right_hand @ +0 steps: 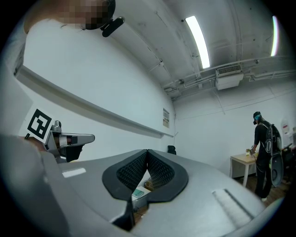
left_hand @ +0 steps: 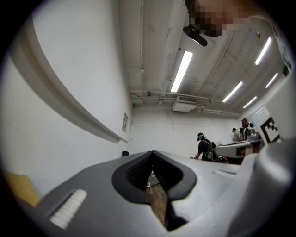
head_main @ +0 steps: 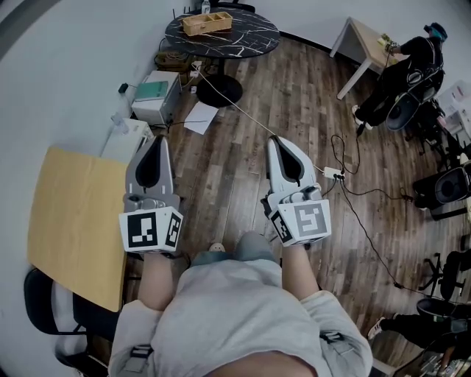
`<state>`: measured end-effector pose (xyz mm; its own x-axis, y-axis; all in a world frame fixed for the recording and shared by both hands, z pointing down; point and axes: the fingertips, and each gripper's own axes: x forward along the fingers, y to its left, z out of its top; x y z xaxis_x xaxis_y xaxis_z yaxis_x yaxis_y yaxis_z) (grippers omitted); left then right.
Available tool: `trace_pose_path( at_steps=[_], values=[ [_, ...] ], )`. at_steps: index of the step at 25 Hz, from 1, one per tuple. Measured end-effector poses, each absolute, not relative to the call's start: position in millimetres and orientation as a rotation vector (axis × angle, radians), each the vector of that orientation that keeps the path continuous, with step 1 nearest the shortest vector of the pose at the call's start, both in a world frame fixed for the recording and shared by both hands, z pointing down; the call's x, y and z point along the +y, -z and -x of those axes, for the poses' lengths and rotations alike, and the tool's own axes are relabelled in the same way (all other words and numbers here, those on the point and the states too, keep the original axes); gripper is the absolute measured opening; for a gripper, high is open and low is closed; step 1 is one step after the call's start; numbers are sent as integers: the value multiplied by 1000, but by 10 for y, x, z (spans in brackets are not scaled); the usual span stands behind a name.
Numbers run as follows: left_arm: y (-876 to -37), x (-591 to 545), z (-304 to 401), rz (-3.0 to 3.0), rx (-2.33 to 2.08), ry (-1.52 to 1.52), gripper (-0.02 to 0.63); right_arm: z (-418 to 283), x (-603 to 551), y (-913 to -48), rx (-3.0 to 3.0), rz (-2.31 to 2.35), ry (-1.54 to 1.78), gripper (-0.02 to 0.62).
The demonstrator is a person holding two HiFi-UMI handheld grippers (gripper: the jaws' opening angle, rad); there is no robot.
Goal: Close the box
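Left claw (head_main: pixel 157 141) and right claw (head_main: pixel 277 141), both pressed together, empty, held over wood floor (head_main: pixel 294 96); box (head_main: pixel 207 23), pale wood, open-topped, on round dark marbled table (head_main: pixel 250 40), well apart ahead.

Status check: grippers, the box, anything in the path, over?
Both shut, empty: left gripper, right gripper. Light wooden open-topped box sits far off on round dark marble table, untouched. White cable crosses the wood floor between.
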<state>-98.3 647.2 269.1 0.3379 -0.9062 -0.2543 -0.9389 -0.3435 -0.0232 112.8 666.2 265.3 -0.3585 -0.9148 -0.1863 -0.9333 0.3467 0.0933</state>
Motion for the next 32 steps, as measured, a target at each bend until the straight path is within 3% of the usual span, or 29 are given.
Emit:
trace_pose_path(
  at_steps=[12,32],
  values=[
    [-2654,5892,1021,2411,1694,-311,58,-1202,6029,-2670,2483,1751,-283,3],
    [-2310,4024,669,2324,1741,-321,57,-1431,4002,-2381,2527,1596,-317,3]
  ],
)
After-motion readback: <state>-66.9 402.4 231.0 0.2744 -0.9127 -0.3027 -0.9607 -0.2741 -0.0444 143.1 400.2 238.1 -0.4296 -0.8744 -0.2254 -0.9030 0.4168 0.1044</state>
